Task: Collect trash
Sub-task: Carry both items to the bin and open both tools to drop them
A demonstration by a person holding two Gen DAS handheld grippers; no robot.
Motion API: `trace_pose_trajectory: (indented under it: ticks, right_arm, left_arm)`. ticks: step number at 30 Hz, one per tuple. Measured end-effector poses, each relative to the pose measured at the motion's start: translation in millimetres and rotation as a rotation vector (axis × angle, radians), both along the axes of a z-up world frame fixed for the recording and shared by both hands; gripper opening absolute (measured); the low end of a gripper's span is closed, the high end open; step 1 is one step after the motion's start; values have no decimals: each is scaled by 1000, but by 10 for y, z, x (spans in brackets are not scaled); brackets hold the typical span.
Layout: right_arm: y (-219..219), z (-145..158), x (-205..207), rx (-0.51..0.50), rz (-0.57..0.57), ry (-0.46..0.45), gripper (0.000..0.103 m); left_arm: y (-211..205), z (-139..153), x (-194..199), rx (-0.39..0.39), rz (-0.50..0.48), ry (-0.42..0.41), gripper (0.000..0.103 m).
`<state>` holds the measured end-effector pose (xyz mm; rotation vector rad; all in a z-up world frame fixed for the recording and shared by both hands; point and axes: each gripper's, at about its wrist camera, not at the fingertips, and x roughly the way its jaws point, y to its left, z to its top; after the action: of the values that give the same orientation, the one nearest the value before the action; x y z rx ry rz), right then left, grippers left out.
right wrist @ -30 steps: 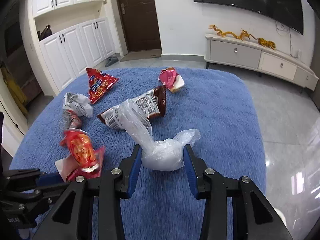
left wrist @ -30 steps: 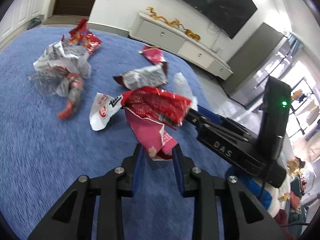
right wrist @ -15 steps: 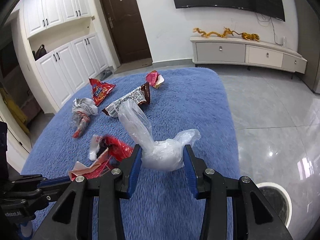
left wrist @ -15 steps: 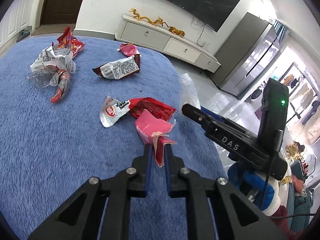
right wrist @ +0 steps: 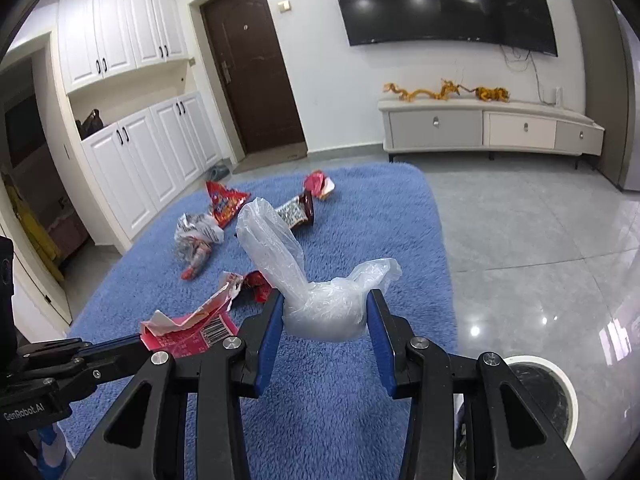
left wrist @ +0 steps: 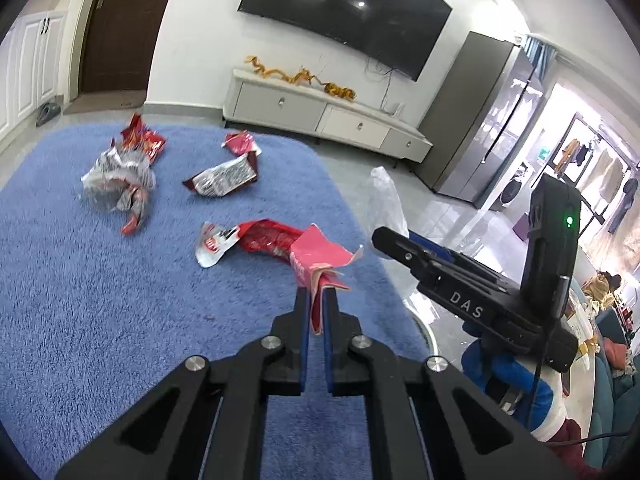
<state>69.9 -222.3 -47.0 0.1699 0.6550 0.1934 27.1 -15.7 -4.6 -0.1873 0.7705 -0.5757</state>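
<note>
Your left gripper (left wrist: 317, 308) has its jaws pressed together on a pink wrapper (left wrist: 320, 258), which sticks up from between the blue pads near the centre of the left wrist view, clear of the blue rug (left wrist: 100, 300). In the right wrist view the same pink wrapper shows at lower left, barcode side up, at the tip of the left gripper's fingers (right wrist: 120, 350).

Your right gripper (right wrist: 326, 312) pinches a balled clear plastic bag (right wrist: 324, 308) between its blue pads at the middle of its view; one loose tail of the bag stands up to the upper left and a shorter one flares to the right.

On the rug, more trash lies loose. In the left wrist view a red and white wrapper (left wrist: 248, 238) sits just left of centre, touching or just behind the pink one. A crumpled silver wrapper (left wrist: 118, 178) lies at left, with a red snack bag (left wrist: 142, 140) just above it. A brown and silver wrapper (left wrist: 224, 176) lies above centre, with a small pink wrapper (left wrist: 240, 142) above that.

At the lower right of the right wrist view, a round white-rimmed bin (right wrist: 560, 384) stands on the grey tiled floor (right wrist: 540, 240) beside the rug's edge.
</note>
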Motion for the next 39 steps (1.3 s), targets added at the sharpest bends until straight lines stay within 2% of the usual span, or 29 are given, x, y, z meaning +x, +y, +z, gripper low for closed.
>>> trace_pose_trajectory:
  ticks: [8,15,20,28,37,38,39]
  right_arm:
    - [-439,114,-349,28,-105,-41,41]
    - [-1143,-79,-574,79,-270,-9,41]
    - [-1613,-425,-610,140,-368,54,41]
    - [-2181,-1043,-597,234,-485,174,45]
    - [-2488,-1630,-597,321,-548,276,48]
    - [-2509,-1682,-609,328,-552,284,50]
    - [-2530,-1734,-617,332,-556,291,51]
  left_arm:
    - [-445,212,-13,-25,-106,-16,5]
    - [-1167,209,164,11,-219,13,5]
    - [-1750,50,312,69,-292,59,6]
    - [-2611,-439,564,158,-396,184,8]
    - [-3095,-902,726,203,-438,297,11]
    - [-3121,-937,738,202,-441,312,14]
    - [-3122,-960,749,201,-443,321,21]
